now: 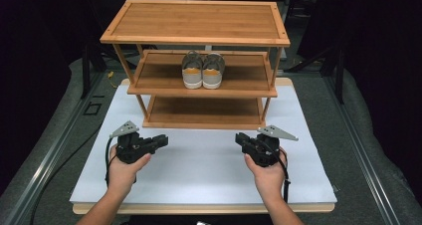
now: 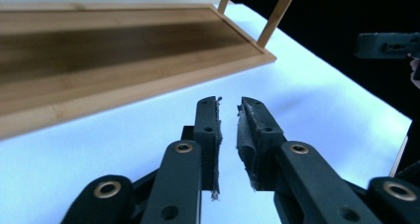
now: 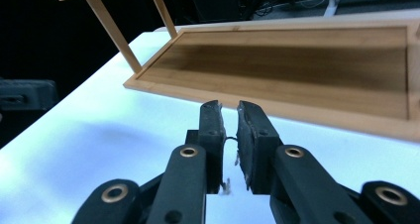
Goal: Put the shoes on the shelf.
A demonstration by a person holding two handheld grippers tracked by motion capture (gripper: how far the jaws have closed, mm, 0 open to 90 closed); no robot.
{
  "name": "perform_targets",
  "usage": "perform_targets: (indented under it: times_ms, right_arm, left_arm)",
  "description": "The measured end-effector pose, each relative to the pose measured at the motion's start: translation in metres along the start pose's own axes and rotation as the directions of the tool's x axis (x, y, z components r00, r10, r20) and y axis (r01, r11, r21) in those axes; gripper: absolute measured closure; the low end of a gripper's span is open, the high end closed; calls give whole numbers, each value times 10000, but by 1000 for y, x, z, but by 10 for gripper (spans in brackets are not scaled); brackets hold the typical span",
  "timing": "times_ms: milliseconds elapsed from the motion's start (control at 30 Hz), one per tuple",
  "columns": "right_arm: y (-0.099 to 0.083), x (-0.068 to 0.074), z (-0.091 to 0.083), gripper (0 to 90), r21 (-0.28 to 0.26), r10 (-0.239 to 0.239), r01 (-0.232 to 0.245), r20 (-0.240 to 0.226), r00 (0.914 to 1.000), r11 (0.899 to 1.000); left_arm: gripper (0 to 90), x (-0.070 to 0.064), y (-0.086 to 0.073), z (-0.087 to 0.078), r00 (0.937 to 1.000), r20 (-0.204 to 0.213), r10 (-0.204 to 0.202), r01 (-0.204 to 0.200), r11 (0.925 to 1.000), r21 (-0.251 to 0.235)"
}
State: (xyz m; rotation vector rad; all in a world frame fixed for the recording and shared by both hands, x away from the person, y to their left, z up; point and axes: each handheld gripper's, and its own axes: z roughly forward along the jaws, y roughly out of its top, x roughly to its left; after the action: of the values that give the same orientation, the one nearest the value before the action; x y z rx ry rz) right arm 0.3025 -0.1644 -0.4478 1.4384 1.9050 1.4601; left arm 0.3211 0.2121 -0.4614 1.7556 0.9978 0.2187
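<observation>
A wooden shoe rack [image 1: 199,60] stands at the far side of the counter [image 1: 199,175], at 12 o'clock from the person. It has three shelves. A pair of grey shoes [image 1: 202,69] sits side by side on the middle shelf, heels toward the person. They look neat there, so I think the shoes are put away and easy to grab by the heels.

The left gripper [image 1: 160,141] is at about 8 o'clock, over the white counter top. The right gripper [image 1: 241,139] is at about 4 o'clock. They point at each other, well apart from the rack.

In the left gripper view its jaws are almost closed, with just a thin gap, and hold nothing. In the right gripper view its jaws are the same, nearly closed and empty. Both hands seem to be resting away from the shoes.
</observation>
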Motion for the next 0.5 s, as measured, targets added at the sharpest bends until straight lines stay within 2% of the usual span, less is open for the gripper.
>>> perform_targets:
  times_ms: [167, 400, 500]
  right_arm:
    - [-17, -2, -2, 795, -37, 369, -369, -82, 9993, 9993]
    - [-45, -4, 1, 720, 78, -291, 287, 539, 9981, 9996]
    - [-52, -7, 3, 661, 124, -331, 325, 544, 9980, 9994]
  left_arm:
    - [692, -1, -18, 7, 9999, 116, 55, -59, 9994, 340]
    - [612, 5, -38, 10, 9998, -148, 111, -105, 9992, 381]
    - [572, 7, -44, 13, 9990, -313, 318, -304, 9986, 434]
